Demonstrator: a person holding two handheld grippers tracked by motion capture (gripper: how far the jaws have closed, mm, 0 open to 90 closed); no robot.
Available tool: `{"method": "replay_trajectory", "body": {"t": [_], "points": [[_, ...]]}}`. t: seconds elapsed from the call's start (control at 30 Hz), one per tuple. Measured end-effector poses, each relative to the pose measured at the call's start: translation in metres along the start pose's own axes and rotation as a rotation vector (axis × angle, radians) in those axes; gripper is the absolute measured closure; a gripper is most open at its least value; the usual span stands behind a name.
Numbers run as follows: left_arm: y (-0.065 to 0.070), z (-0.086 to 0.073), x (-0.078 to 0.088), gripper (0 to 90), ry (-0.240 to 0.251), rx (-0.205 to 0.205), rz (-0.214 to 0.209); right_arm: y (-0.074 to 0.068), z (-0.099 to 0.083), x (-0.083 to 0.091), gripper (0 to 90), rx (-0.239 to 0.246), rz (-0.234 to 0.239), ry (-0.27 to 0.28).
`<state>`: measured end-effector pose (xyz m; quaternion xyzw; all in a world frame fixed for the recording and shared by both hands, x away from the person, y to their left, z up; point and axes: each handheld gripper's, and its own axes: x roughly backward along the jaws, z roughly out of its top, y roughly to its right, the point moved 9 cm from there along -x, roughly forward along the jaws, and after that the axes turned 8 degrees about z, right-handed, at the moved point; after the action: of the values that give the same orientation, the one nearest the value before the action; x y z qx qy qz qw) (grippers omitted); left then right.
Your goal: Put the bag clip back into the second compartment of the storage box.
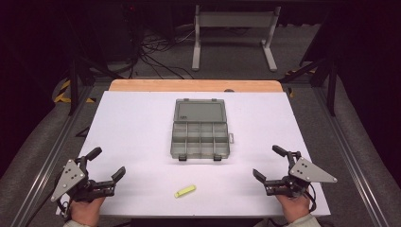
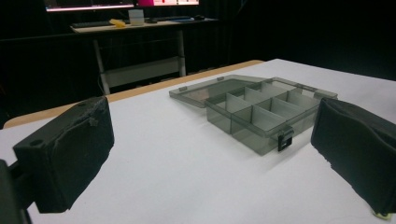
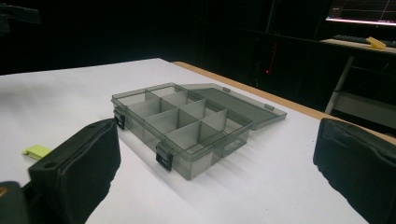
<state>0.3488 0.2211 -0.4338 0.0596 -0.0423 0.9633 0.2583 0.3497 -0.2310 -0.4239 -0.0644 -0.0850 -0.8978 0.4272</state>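
Observation:
A smoky grey plastic organiser box (image 1: 200,140) lies at the middle of the white table, its lid (image 1: 199,111) folded back flat and its several compartments bare. A small yellow-green piece (image 1: 185,191) lies near the front edge, between the two hands. My left gripper (image 1: 106,163) rests at the front left corner, open, with nothing between its jaws. At the front right my right gripper (image 1: 268,162) is open too. The box (image 2: 261,109) stands ahead of the left jaws, and the box (image 3: 182,126) with the yellow-green piece (image 3: 36,151) lies ahead of the right jaws.
The white table top (image 1: 142,123) has a wooden strip (image 1: 194,85) along its far edge. Beyond it stand a grey metal frame (image 1: 234,35) and loose cables (image 1: 156,52) on the floor. Aluminium rails (image 1: 52,151) run along both sides.

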Motion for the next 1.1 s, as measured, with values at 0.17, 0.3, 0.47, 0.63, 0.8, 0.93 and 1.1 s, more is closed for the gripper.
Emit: {"method": "replay_trajectory", "body": {"t": [0.17, 0.3, 0.47, 0.63, 0.8, 0.93, 1.1], "points": [[0.002, 0.001, -0.001, 0.2, -0.004, -0.024, -0.005, -0.001, 0.0, -0.001, 1.9, 0.002, 0.01, -0.004], [0.002, 0.001, -0.002, 0.0, -0.006, -0.009, -0.013, -0.001, 0.0, -0.001, 1.9, 0.002, 0.018, -0.007], [0.006, 0.004, -0.002, 1.5, -0.018, 0.004, -0.035, -0.003, 0.0, -0.001, 2.7, 0.005, 0.027, -0.009], [0.011, 0.009, -0.005, 0.5, -0.009, -0.002, -0.059, -0.004, 0.0, -0.002, 2.6, 0.0, 0.032, -0.015], [0.021, 0.015, -0.011, 0.1, -0.031, 0.002, -0.106, -0.004, 0.0, -0.003, 2.4, 0.001, 0.032, -0.018], [0.033, 0.022, -0.018, 0.2, -0.05, 0.001, -0.16, -0.005, 0.0, -0.003, 2.4, 0.005, 0.034, -0.021], [0.053, 0.037, -0.032, 0.1, -0.032, -0.006, -0.212, -0.006, 0.0, -0.003, 2.3, 0.003, 0.035, -0.02]]}}
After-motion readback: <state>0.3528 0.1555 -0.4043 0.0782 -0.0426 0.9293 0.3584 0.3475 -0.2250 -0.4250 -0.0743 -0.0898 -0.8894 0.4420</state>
